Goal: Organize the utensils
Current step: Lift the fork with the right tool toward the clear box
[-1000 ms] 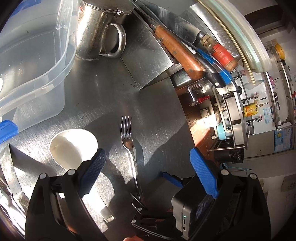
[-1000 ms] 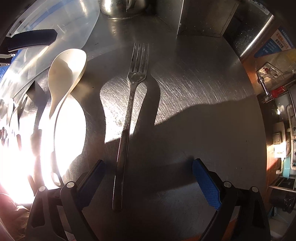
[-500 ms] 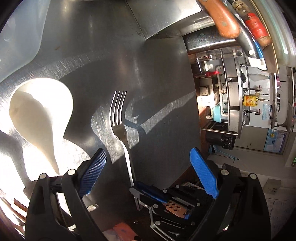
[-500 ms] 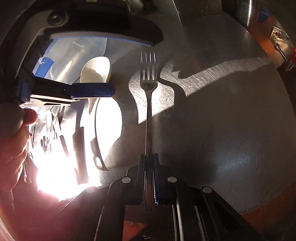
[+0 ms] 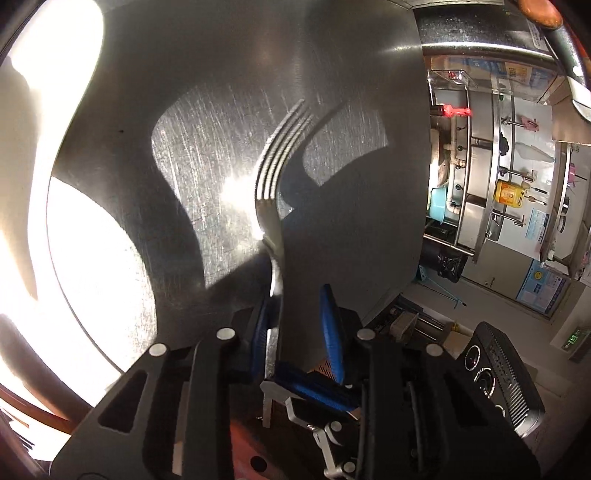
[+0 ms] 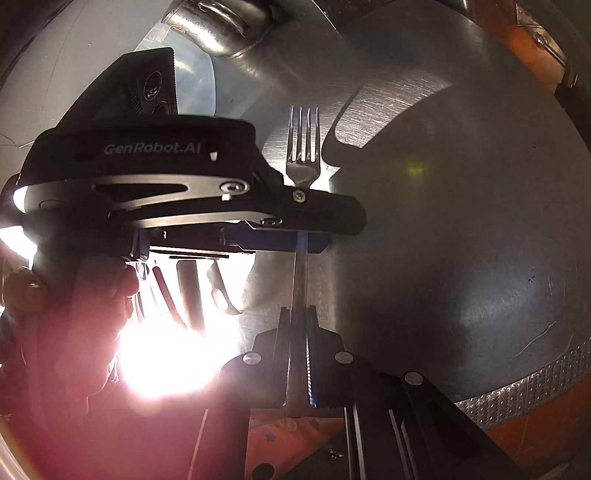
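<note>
A steel fork is held off the steel counter. My right gripper is shut on the end of its handle. My left gripper reaches across from the left, its blue pads on either side of the fork's neck, one pad close against it and the other a little apart. In the right wrist view the left gripper's black body crosses the fork's handle and hides its middle. The tines point away from me.
A white spoon lies at the left in strong glare. A steel mug and a clear plastic bin stand at the back. The counter's edge runs down the right, with the kitchen floor and shelves beyond it.
The right gripper shut on the fork's handle and lifted it. The left gripper moved in over the fork and narrowed its jaws around the neck.
</note>
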`<state>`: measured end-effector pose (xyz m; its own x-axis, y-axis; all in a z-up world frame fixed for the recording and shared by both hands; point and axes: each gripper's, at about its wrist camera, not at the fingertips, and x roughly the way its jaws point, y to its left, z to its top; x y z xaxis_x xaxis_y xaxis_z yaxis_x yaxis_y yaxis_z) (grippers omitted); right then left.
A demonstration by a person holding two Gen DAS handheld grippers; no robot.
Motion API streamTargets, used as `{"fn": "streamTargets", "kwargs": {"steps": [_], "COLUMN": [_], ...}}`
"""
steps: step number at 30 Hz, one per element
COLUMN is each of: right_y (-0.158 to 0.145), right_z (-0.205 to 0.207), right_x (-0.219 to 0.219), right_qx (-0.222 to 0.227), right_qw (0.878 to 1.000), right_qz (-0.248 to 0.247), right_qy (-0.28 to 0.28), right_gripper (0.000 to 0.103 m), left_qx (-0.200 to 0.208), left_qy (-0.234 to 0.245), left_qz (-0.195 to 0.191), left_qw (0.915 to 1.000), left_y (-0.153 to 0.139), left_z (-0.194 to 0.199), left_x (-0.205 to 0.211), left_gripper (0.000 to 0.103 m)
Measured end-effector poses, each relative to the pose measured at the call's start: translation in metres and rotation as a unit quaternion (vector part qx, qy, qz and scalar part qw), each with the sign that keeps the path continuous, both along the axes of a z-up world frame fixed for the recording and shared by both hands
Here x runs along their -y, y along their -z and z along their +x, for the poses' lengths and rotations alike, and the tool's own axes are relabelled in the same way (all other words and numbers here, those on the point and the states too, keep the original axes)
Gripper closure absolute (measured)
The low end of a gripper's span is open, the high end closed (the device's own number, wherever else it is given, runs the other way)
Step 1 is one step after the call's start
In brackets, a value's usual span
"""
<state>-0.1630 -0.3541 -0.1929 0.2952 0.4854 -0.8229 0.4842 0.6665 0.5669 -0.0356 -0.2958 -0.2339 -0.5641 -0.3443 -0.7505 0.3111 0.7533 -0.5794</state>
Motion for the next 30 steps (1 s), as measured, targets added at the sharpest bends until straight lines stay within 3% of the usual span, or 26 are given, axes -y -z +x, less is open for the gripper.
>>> {"fn": "streamTargets", "kwargs": {"steps": [1,9,13,17,24,30], "right_y": [0.001,-0.003,-0.034,-0.084,-0.183,-0.236], "right_z": [0.0,-0.004,-0.013,-0.013,0.041,0.146], "right_x": [0.002,0.004,0.0,-0.002,-0.02,-0.057], "right_qx": [-0.001,0.009,0.035,0.077,0.178,0.257], "right_qw": [1.0,1.0,0.999,0.995,0.97,0.934], "right_qz": [-0.001,-0.008,-0.027,-0.066,-0.151,-0.191], "right_qy": [0.001,0.0,0.004,-0.005,-0.074,-0.158], "right_gripper": [0.093,0.094,0.094,0.094,0.094,0.094], "left_qx": [-0.007,-0.008,-0.005,0.008,0.087,0.178], "left_qy": [-0.008,-0.018,-0.014,-0.015,-0.058,-0.149], "left_qz": [0.002,-0.026,-0.069,-0.131,-0.256,-0.294], "left_qw": [0.9999,0.9995,0.9975,0.9912,0.9611,0.9273], "left_y": [0.003,0.0,-0.023,-0.069,-0.176,-0.247], "left_z": [0.001,-0.002,0.004,0.012,0.061,0.139], "left_x": [-0.003,-0.012,-0.016,-0.017,-0.065,-0.13], "left_gripper": [0.094,0.095,0.095,0.095,0.095,0.095]}}
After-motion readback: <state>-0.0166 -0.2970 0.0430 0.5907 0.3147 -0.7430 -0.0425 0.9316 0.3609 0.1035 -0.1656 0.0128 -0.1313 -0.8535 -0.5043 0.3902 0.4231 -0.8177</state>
